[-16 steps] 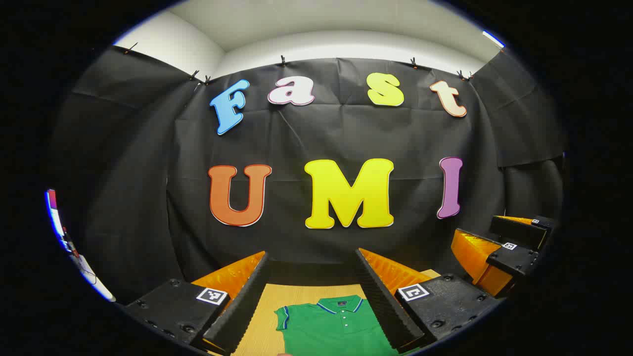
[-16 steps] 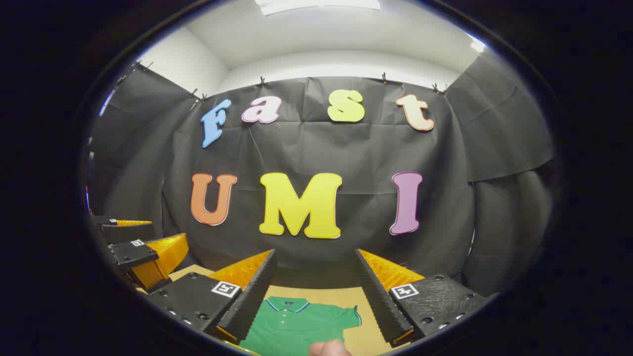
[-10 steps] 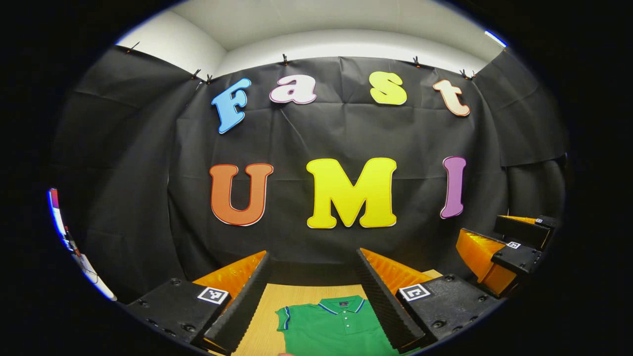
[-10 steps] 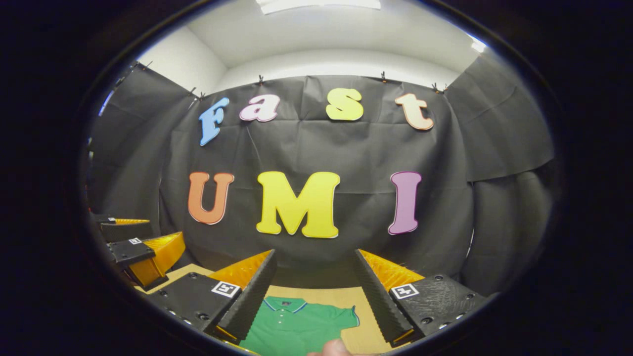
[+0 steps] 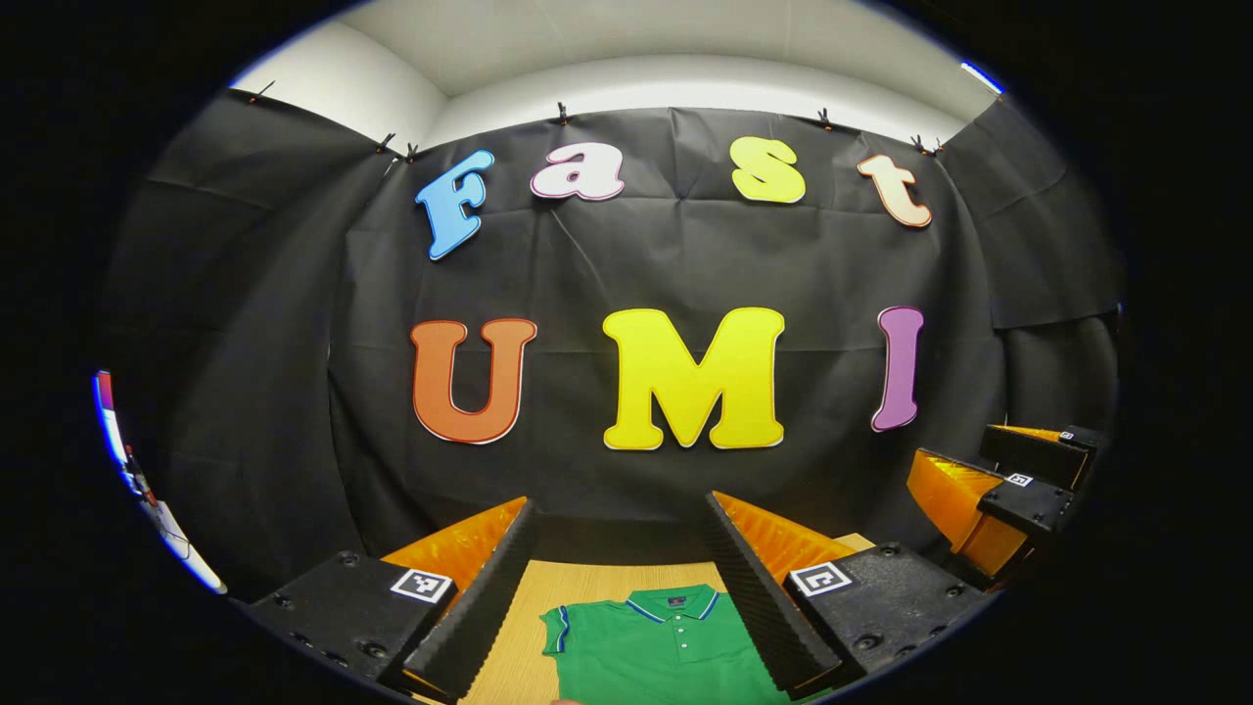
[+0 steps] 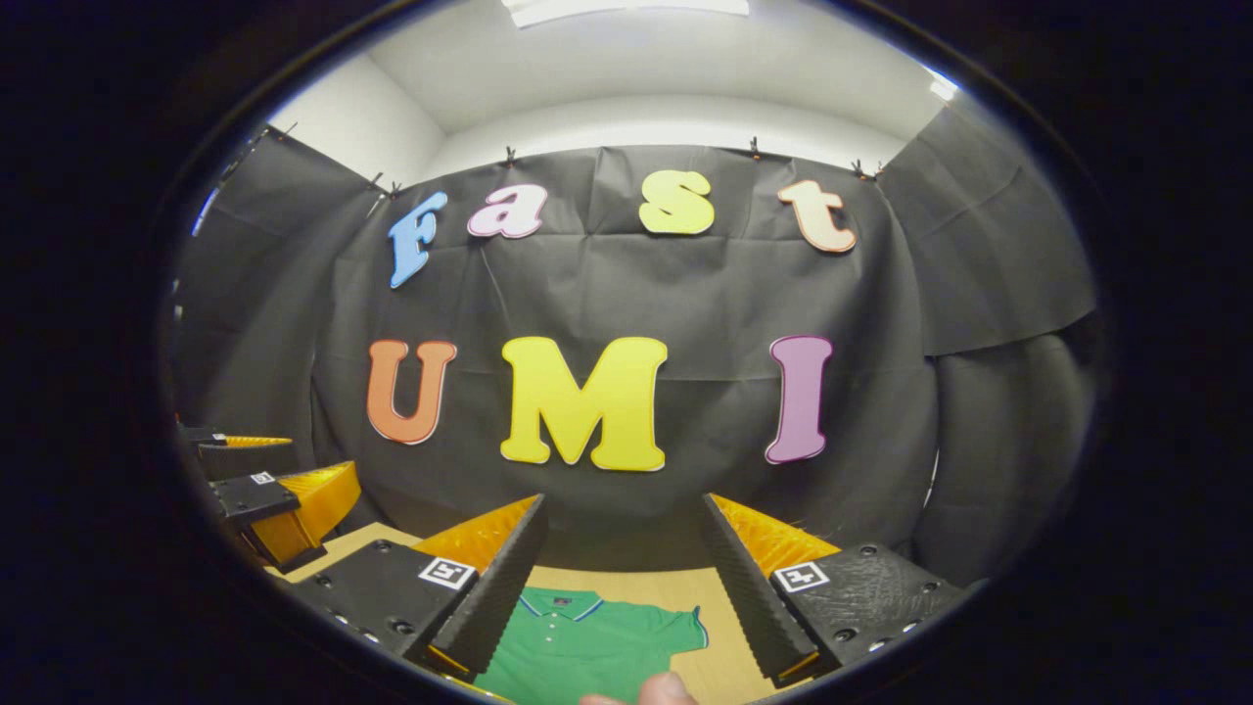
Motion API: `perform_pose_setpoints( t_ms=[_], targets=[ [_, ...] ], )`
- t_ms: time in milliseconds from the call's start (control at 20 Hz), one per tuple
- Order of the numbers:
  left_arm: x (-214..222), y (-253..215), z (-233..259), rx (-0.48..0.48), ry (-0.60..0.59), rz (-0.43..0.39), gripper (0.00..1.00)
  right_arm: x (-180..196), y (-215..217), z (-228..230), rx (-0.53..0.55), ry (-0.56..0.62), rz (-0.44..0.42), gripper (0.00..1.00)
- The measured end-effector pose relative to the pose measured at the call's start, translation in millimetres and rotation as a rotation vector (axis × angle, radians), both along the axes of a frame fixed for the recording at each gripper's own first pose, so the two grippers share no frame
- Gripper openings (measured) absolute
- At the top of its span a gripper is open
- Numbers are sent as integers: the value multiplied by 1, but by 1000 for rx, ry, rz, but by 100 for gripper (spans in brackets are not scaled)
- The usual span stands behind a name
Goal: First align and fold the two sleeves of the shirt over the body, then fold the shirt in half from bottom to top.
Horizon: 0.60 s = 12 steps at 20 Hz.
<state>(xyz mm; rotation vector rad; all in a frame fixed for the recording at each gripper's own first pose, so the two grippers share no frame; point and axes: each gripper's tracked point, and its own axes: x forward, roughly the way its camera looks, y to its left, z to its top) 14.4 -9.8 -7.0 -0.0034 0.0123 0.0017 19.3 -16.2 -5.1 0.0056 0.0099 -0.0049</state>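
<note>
A green polo shirt (image 5: 658, 648) with a blue-and-white trimmed collar lies flat on the wooden table (image 5: 533, 599), collar toward the far wall. In the left gripper view my left gripper (image 5: 619, 509) hangs open above it, fingers wide apart, with the shirt's collar and left sleeve showing between them. In the right gripper view my right gripper (image 6: 623, 504) is open too, above the shirt (image 6: 587, 646), whose right sleeve lies spread toward the right. The right gripper (image 5: 998, 490) also shows at the right edge of the left gripper view, and the left gripper (image 6: 264, 490) at the left edge of the right gripper view.
The black cloth wall (image 5: 685, 264) closes off the far side of the table. A fingertip (image 6: 666, 688) shows at the bottom edge of the right gripper view. Bare wood (image 6: 719, 627) lies to the right of the shirt's sleeve.
Both grippers have drifted slightly; the scene has shifted a little in each view. The shirt lies as before and both grippers stay open.
</note>
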Motion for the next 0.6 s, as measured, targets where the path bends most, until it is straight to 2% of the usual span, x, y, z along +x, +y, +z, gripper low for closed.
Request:
perform_pose_setpoints(
  t_ms=[400, 600],
  targets=[
    [10, -2, -13, 4, 24, 17, 100, 20, -16, -36, -13, 80, 15, 95],
    [18, -1, -23, 23, 36, 46, 100, 40, -44, -63, -19, 123, -12, 97]
  ],
)
